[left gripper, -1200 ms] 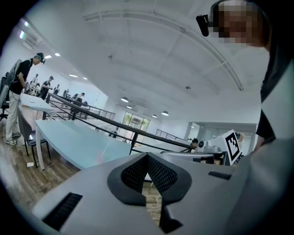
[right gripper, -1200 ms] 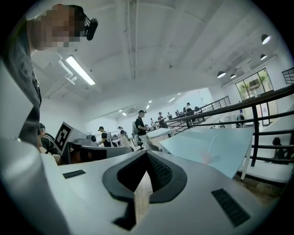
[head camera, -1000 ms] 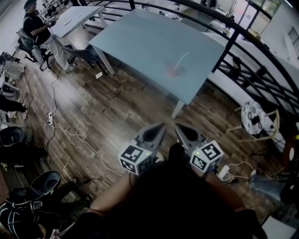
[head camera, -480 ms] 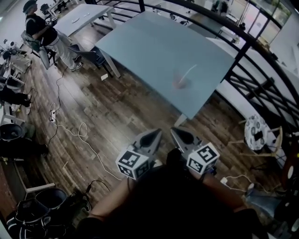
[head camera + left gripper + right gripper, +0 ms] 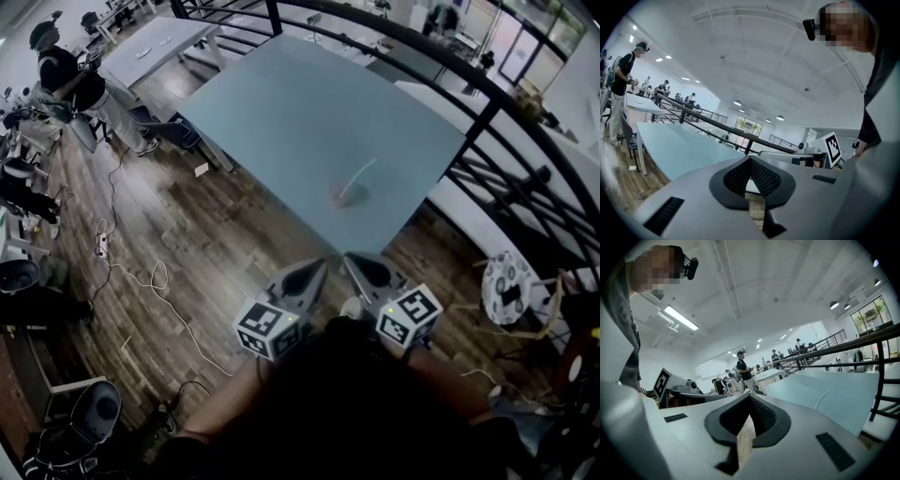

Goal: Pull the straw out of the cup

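In the head view I stand back from the wide pale blue-grey counter (image 5: pixel 309 103), with dark wooden floor (image 5: pixel 216 234) between me and its near edge. The small pink cup (image 5: pixel 341 197) sits on the counter close to that edge. The thin white straw (image 5: pixel 362 172) leans out of it, up and to the right. My left gripper (image 5: pixel 315 269) and right gripper (image 5: pixel 355 262) are side by side close to my body. Both point roughly toward the cup and are well apart from it.

In the left gripper view, the jaws of the left gripper (image 5: pixel 750 159) are pressed tip to tip with nothing between them. The counter stretches away on the left.

In the right gripper view, the jaws of the right gripper (image 5: pixel 750 396) are likewise together and empty. The straw shows as a thin pale line (image 5: pixel 821 398) on the counter, ahead and to the right. The cup itself is too small there for me to make out.

I judge the step in hand to be the approach, with nothing yet grasped. To do it well I should come right up to the counter and part both pairs of jaws before reaching in. One pair should steady the cup low on its body. The other should take the straw just above the rim and draw it along its own lean, not straight up. The cup looks light, so a crooked pull could tip or drag it.
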